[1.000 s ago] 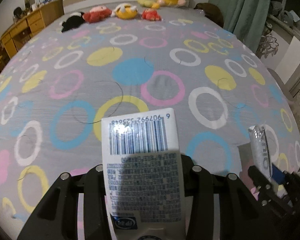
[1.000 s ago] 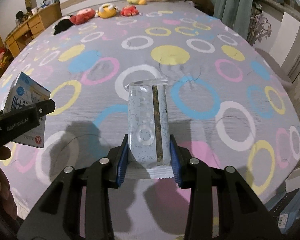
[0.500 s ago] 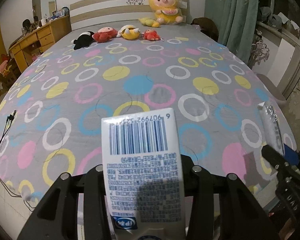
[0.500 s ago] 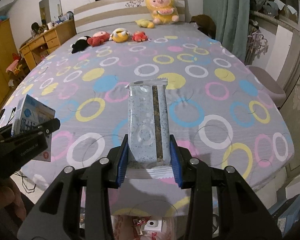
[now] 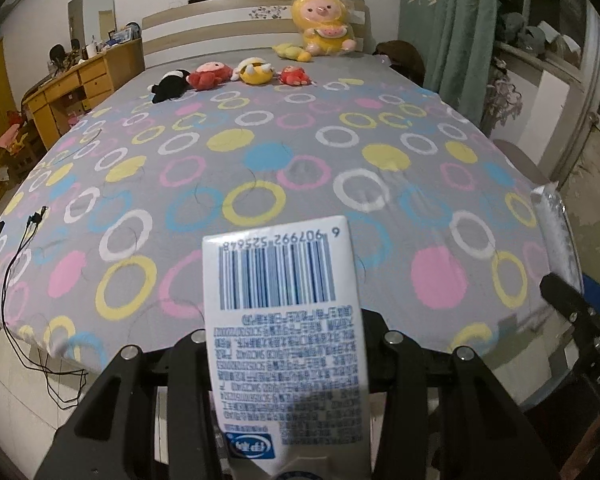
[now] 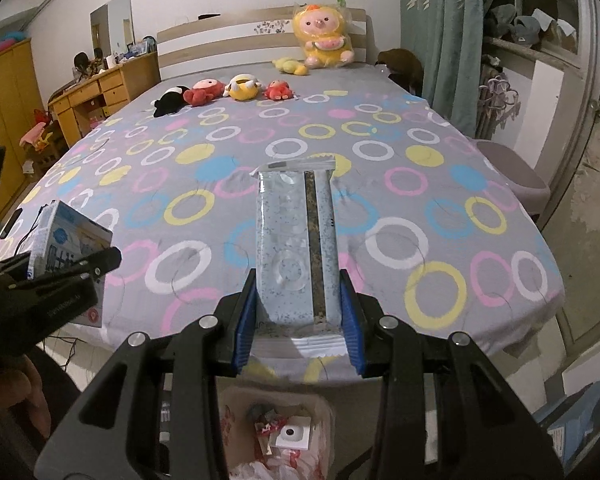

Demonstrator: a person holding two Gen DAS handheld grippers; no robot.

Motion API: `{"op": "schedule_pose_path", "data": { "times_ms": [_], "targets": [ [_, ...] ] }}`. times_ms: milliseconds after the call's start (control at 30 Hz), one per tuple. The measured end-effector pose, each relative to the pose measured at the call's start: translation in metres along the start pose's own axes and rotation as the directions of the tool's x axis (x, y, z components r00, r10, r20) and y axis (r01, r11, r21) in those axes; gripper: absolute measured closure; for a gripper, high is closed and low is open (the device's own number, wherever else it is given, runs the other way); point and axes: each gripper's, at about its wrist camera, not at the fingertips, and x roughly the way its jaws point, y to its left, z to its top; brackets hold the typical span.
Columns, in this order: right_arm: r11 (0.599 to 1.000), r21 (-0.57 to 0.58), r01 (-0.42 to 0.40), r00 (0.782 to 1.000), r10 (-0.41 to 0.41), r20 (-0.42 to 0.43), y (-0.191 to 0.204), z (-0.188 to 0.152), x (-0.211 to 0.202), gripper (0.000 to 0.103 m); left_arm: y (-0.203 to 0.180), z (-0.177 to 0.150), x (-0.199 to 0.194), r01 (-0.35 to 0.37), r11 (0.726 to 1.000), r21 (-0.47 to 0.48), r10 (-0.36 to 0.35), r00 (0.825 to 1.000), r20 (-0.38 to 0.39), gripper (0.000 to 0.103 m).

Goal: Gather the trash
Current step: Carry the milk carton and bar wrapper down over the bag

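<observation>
Left gripper (image 5: 284, 360): jaws closed on white barcoded carton (image 5: 282, 312). Right gripper (image 6: 298, 312): jaws clamped on pale blue speckled snack wrapper (image 6: 296, 248), above lined trash bin (image 6: 280, 432) at foot edge of circle-patterned bed (image 6: 420, 184). Plush toys (image 6: 240, 88) near headboard; wooden dresser (image 6: 96, 92) on the bed's left side.

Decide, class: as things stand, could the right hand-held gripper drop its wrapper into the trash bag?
Probably yes. The right hand-held gripper holds the wrapper past the bed's foot edge, with the open trash bag just below it and nothing visible between them.
</observation>
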Motion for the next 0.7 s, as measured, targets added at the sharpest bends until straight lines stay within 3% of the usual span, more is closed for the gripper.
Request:
{"op": "schedule_pose_path", "data": {
  "times_ms": [300,700],
  "targets": [
    [1.000,-0.008,0.014,0.999,-0.014,-0.031,-0.005,-0.041,-0.015,0.066,-0.012,-0.055,0.008,0.007,1.000,0.020,-0.006,0.999,-0.048,0.061],
    [1.000,-0.027,0.016,0.994,-0.019,-0.106,-0.012,-0.097,-0.012,0.066,-0.023,-0.097,0.015,-0.002,1.000,0.026,0.004,0.998,-0.069,0.061]
  ]
}}
